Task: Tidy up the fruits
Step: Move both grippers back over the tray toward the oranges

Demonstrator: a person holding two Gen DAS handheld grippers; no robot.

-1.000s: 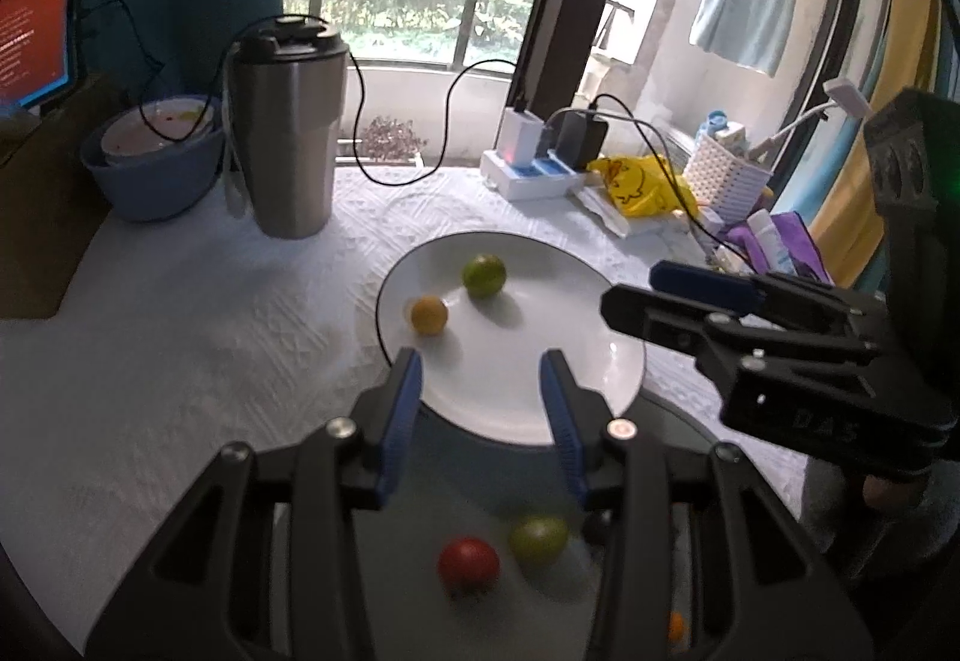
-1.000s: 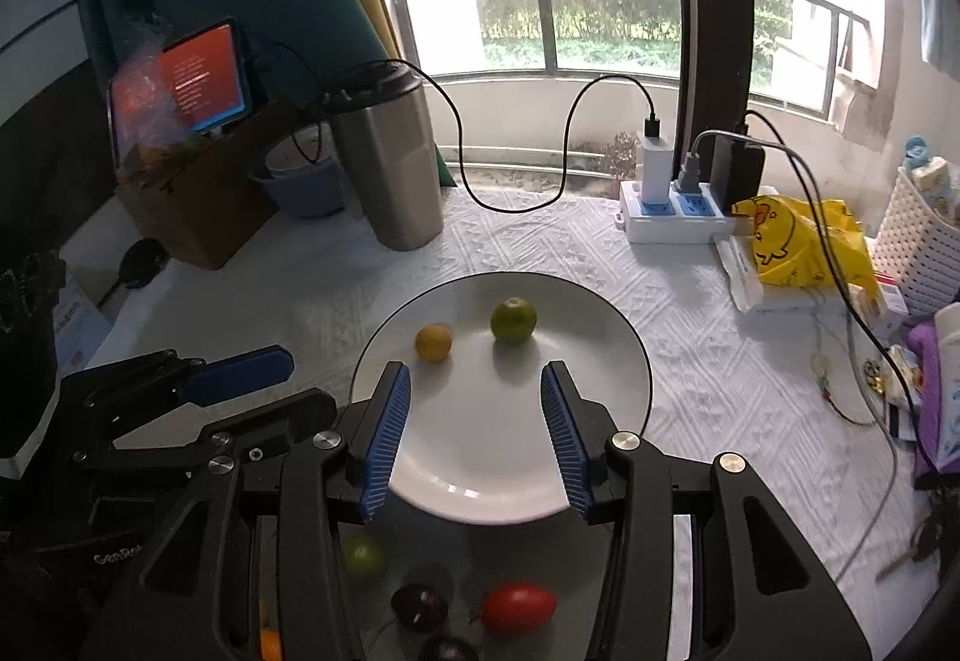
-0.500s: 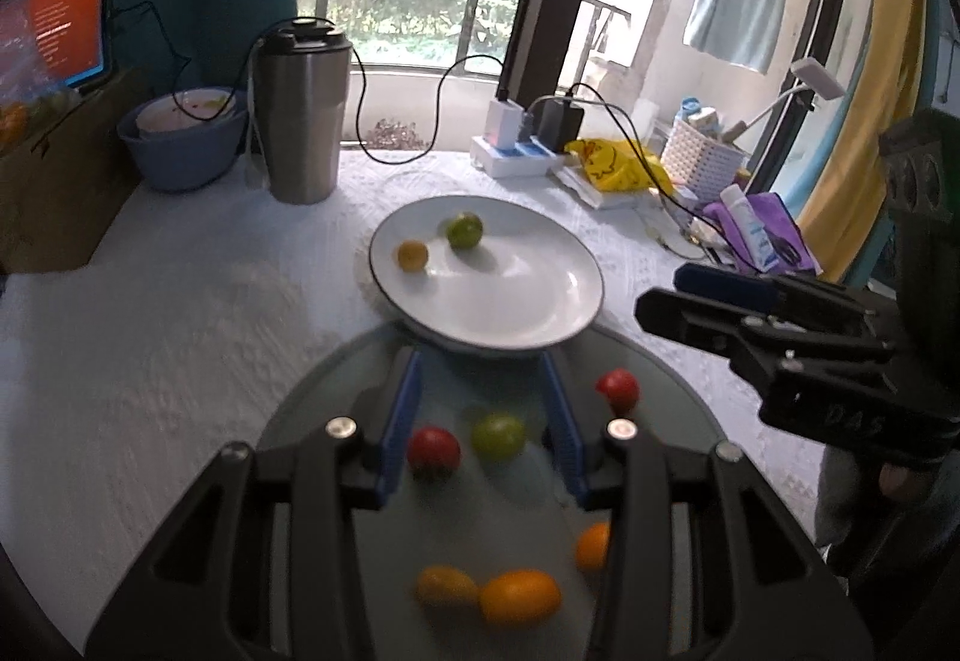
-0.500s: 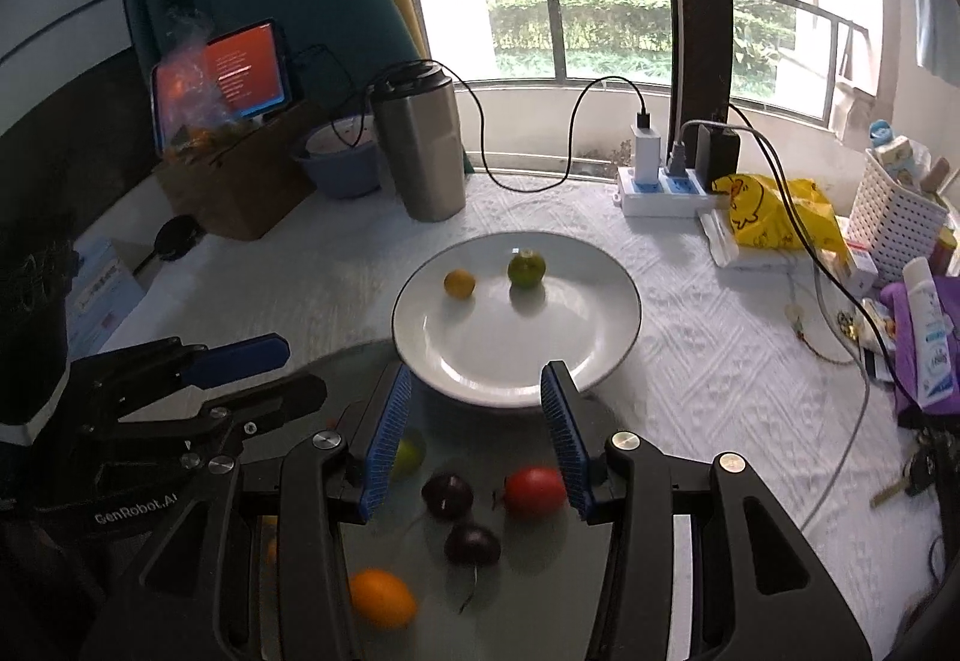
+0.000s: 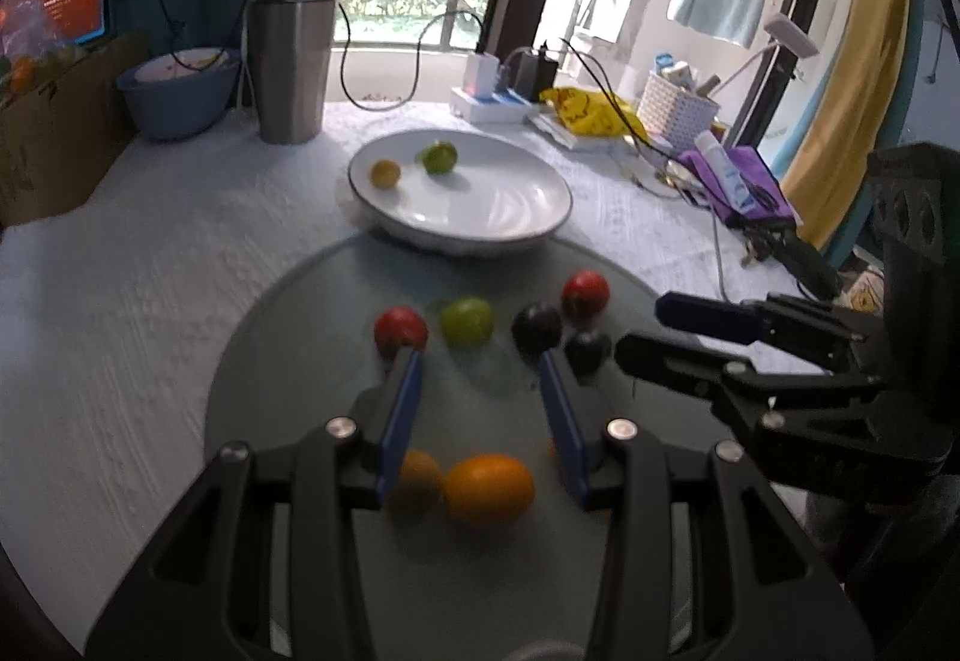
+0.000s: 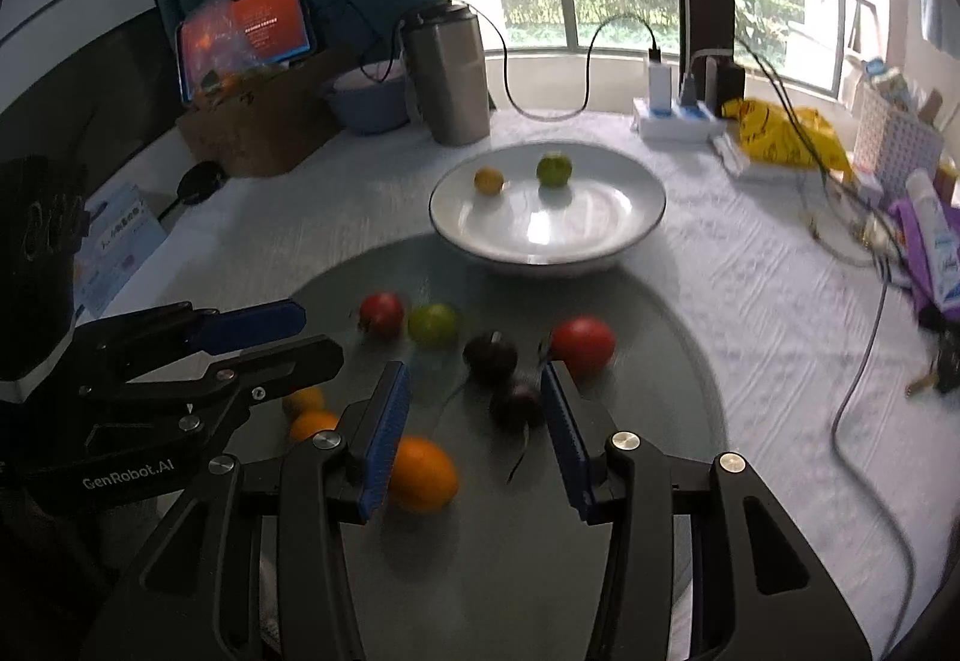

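glass tray of loose fruit, both grippers empty above it

left wrist view: the left gripper (image 5: pixel 480 367) hangs over the round glass tray (image 5: pixel 288 361) with its blue pads parted and nothing between them. just past its tips lie a red fruit (image 5: pixel 401 329), a green fruit (image 5: pixel 466 322), two dark plums (image 5: pixel 537 328) and a second red fruit (image 5: pixel 585 292). nearer the camera a large orange (image 5: pixel 489 487) sits between the fingers' bases, with a smaller orange fruit (image 5: pixel 417 475) partly hidden behind the left finger. the white plate (image 5: pixel 510 235) stands at the tray's far edge and already holds a small yellow fruit (image 5: pixel 384 174) and a green one (image 5: pixel 438 157). the right gripper (image 5: pixel 645 334) shows at the right, also empty.

right wrist view: the right gripper (image 6: pixel 474 391) is parted over the dark plums (image 6: pixel 490 355), gripping nothing; the red fruit (image 6: pixel 583 344) lies just beside its right pad. the left gripper (image 6: pixel 318 337) reaches in from the left, near two small orange fruits (image 6: pixel 306 412).

risks, as i judge them: the fruits are round and sit on smooth glass, so a pad that lands off-centre would likely nudge one rolling, perhaps off the tray. the plums touch each other, so closing there could pinch both or squirt one aside. the two grippers work close together and might collide if they go for neighbouring pieces. soft fruit could bruise under a hard squeeze.
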